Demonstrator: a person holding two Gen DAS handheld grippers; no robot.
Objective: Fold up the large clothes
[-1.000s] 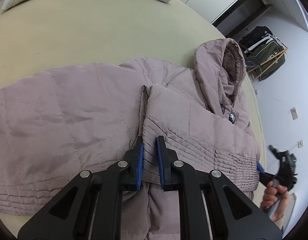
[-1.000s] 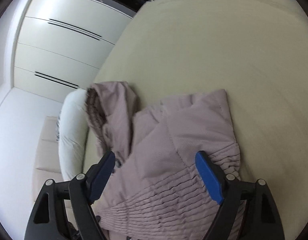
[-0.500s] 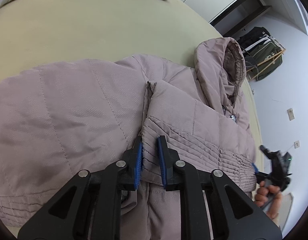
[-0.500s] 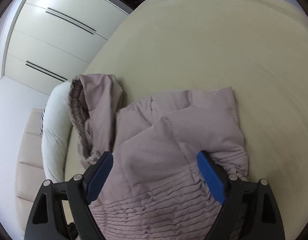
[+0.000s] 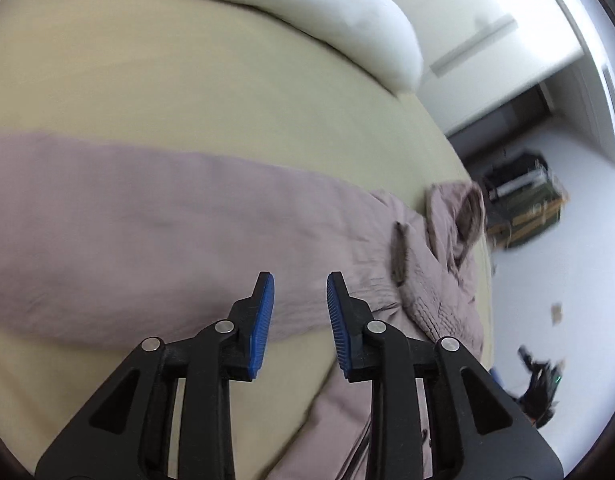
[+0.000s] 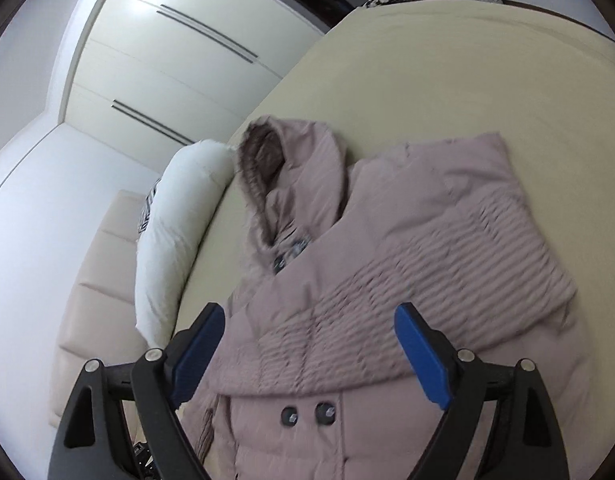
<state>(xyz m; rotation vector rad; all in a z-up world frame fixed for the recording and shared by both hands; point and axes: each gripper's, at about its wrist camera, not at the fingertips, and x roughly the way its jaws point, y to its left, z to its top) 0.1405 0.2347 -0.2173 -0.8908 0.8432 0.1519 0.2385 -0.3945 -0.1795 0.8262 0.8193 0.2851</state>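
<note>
No readable writing on the mauve jacket [image 6: 387,280] — left claw [image 5: 299,316] partly open, right claw [image 6: 307,344] wide, both empty.

Left gripper [image 5: 299,316] has let go of the mauve quilted hooded jacket [image 5: 155,236], jaws now parted, and pulled back. Right gripper [image 6: 309,354] lifted higher, hood fully in view.

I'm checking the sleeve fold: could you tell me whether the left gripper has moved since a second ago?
Yes. The left gripper has released the jacket cuff, opened, and pulled back left, away from the hood.
</note>
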